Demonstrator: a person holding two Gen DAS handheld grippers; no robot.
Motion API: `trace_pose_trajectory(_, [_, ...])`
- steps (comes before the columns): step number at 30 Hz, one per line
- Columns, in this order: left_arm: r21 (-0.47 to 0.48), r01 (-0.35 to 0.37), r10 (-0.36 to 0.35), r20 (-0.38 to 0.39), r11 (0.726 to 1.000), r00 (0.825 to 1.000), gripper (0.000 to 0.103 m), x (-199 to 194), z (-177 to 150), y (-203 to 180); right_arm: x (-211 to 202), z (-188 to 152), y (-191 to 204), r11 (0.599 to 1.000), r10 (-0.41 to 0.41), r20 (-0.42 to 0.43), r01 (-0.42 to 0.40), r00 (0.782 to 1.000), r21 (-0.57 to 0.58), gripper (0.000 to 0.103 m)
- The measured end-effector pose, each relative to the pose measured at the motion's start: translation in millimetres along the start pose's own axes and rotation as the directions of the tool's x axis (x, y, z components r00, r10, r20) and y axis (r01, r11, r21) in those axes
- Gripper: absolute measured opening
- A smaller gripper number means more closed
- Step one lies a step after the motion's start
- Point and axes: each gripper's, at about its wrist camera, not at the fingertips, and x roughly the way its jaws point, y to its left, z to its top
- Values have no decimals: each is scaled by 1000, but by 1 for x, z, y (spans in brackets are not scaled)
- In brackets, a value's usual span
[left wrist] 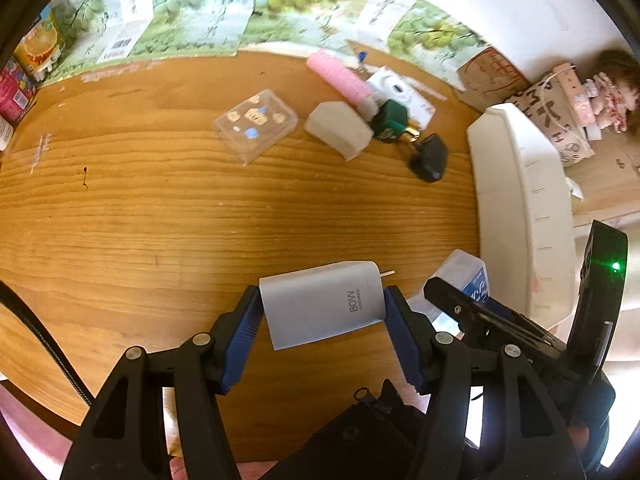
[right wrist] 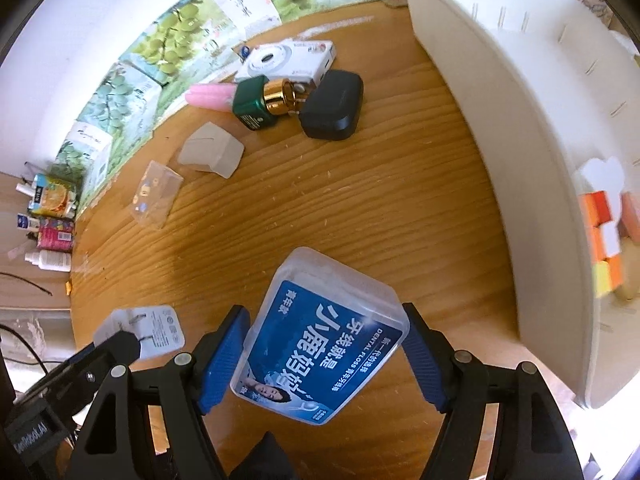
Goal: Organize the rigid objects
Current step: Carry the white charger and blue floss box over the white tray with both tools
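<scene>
the left tongs (left wrist: 324, 312) clamp the stiff, smooth charger (left wrist: 320, 300) across its ends, the right tongs (right wrist: 326, 354) pinch the light, probably slippery floss box (right wrist: 320, 336) by its sides.

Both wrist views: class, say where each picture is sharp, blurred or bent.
Left wrist view: charger sharp, far posters soft, wooden table grain bowed by the fisheye. Right wrist view: floss box print crisp, white bin wall curved, coloured blocks smeared.

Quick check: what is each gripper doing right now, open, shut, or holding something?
Left gripper: shut on the white charger, lifted off the table.
Right gripper: shut on the dental floss box, also held above the table.
</scene>
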Motion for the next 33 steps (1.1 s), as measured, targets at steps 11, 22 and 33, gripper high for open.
trace_pose_trajectory(11, [16,94,-95,148,995,984,65,-26,-19,-40,-60,-17,-21,990,86,127,-70,988,-124,76])
trace_pose_trajectory(22, [85,185,-202,314,979,928,64,-55,-38,-86,-115,-26,-41,961,144,254,-74,956,-267,76])
trace_pose_trajectory(33, [161,245,-289,372,956,882,64,-59,-50,-139,-150,-26,-86,952,149,332,-45,931,-302,76])
